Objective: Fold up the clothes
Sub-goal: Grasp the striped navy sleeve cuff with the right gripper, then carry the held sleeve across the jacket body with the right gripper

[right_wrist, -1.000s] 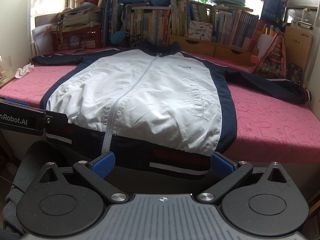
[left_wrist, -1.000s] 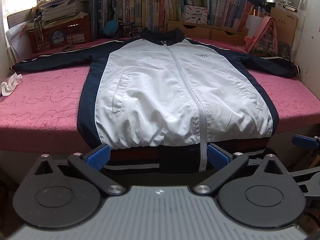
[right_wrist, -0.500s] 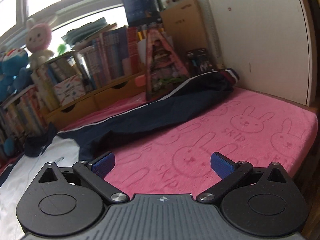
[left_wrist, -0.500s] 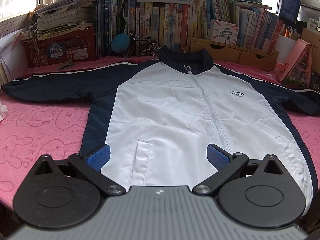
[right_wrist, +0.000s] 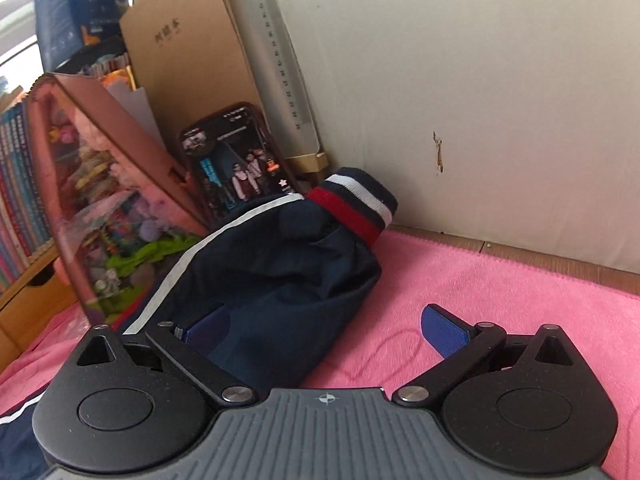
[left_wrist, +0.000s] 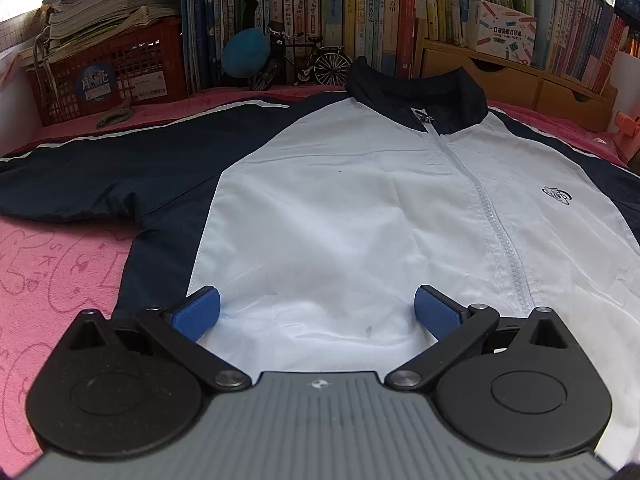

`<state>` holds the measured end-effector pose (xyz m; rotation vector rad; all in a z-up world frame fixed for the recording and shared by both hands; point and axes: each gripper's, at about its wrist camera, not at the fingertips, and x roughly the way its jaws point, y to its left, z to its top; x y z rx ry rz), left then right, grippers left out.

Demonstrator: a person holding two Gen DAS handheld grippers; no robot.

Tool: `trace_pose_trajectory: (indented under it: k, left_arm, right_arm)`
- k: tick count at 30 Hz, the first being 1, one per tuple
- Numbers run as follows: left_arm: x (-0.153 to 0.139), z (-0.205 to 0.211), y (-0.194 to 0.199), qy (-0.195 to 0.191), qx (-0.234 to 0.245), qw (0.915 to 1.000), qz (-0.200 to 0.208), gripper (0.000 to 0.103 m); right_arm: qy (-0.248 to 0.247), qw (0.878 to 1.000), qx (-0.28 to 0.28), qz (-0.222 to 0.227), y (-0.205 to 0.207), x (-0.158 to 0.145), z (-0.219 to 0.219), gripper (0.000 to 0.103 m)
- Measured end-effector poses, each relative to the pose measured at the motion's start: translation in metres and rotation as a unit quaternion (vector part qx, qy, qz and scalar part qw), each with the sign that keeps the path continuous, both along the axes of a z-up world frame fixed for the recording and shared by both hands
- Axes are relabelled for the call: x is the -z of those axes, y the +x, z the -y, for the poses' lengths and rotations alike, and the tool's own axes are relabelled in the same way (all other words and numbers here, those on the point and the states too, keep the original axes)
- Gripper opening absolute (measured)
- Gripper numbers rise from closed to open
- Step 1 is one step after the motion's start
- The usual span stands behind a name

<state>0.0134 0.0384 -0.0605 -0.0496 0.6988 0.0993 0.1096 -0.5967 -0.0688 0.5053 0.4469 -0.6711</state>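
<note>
Your left gripper stands wide open with nothing between its two blue pads, low over the white front panel of the one jacket. The jacket lies spread flat, front up, on the pink blanket. Its zip is closed and runs from the navy collar at 12 o'clock down towards 3 o'clock of your gripper. One small logo sits on the chest at 2 o'clock. One navy sleeve with a white stripe stretches out towards 10 o'clock. Behind the collar stand a row of books, one red crate stacked with papers at 11 o'clock, one blue ball and one small model bicycle.

Your right gripper is also wide open and holds nothing. The other sleeve bunches in front of it, running from 9 o'clock up to 12 o'clock; the left pad is against or just over the navy cloth, and you cannot tell which. The right pad hovers over bare blanket. The one striped cuff, red, white and navy, lies at 12 o'clock close to the wall. At 10 o'clock stands one pink house-shaped box, with one dark picture card and one clear ruler behind the sleeve.
</note>
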Motion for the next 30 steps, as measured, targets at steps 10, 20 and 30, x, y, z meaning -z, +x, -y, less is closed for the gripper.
trace_pose_trajectory:
  k: [10,20,30]
  left_arm:
    - [0.01,0.002,0.019,0.007,-0.007,0.9999,0.003,0.103]
    - [0.01,0.001,0.019,0.006,-0.008,0.9999,0.003,0.103]
    - [0.01,0.001,0.019,0.005,-0.009,0.9999,0.003,0.103]
  right_arm:
    - [0.019,0.999,-0.039,-0.007,0.039,0.008,0.022,0.092]
    - [-0.01,0.993,-0.101,0.059,-0.004,-0.045,-0.027,0.011]
    - [-0.095,0.871,-0.473,0.09,0.015,-0.101,-0.298,0.014]
